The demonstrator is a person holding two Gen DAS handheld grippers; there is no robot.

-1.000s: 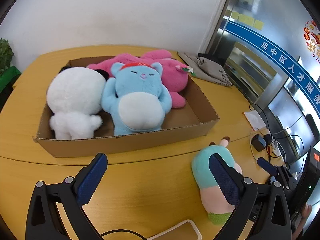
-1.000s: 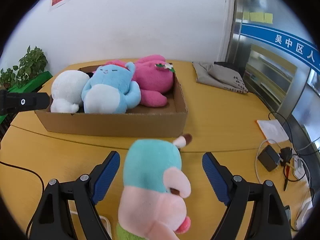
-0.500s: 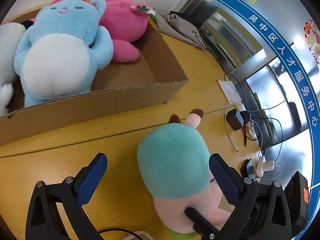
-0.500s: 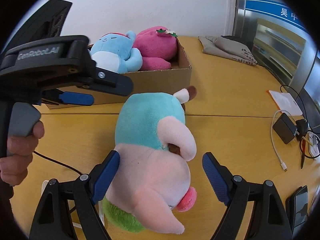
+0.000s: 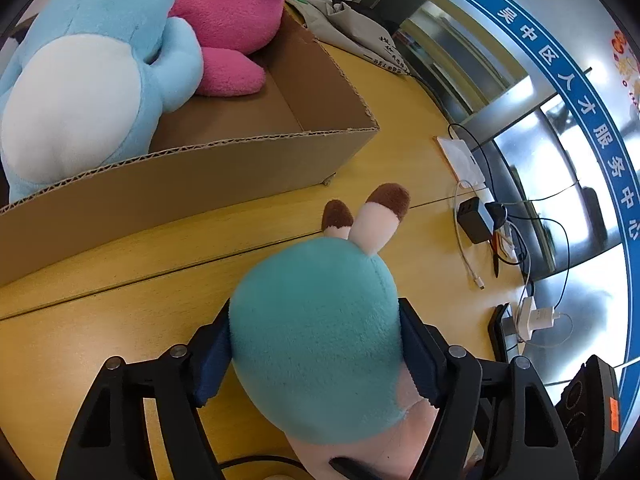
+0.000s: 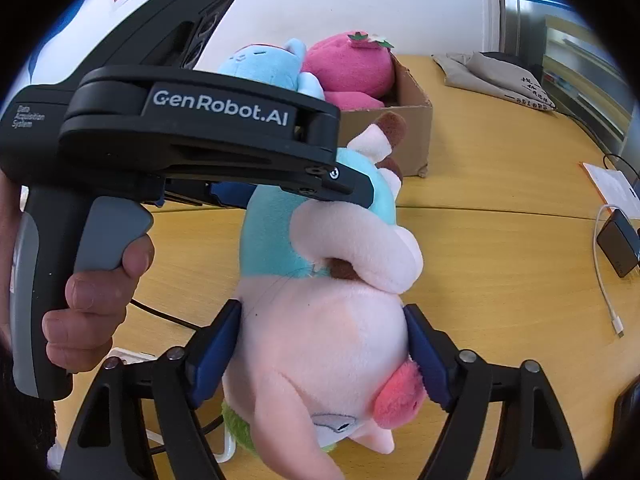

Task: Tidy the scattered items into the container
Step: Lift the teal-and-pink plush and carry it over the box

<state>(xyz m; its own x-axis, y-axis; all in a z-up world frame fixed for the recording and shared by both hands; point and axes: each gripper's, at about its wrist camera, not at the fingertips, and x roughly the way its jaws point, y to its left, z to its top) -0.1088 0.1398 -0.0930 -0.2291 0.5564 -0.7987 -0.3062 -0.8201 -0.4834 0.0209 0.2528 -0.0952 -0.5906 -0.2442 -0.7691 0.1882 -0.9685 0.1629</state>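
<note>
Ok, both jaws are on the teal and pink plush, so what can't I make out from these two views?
- Teal and pink plush: its face is hidden; left wrist view shows only its back.
- Cardboard box: left end cut off by the left wrist frame; in the right wrist view the left gripper covers it.
- Table under the plush: hidden.

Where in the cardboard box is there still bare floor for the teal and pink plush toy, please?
The cardboard box has bare floor at its right end, bordered by the right wall, the near wall, the pink plush and the blue plush. The left part is crowded with plush. Both the left gripper and right gripper grip the teal and pink plush toy.
</note>
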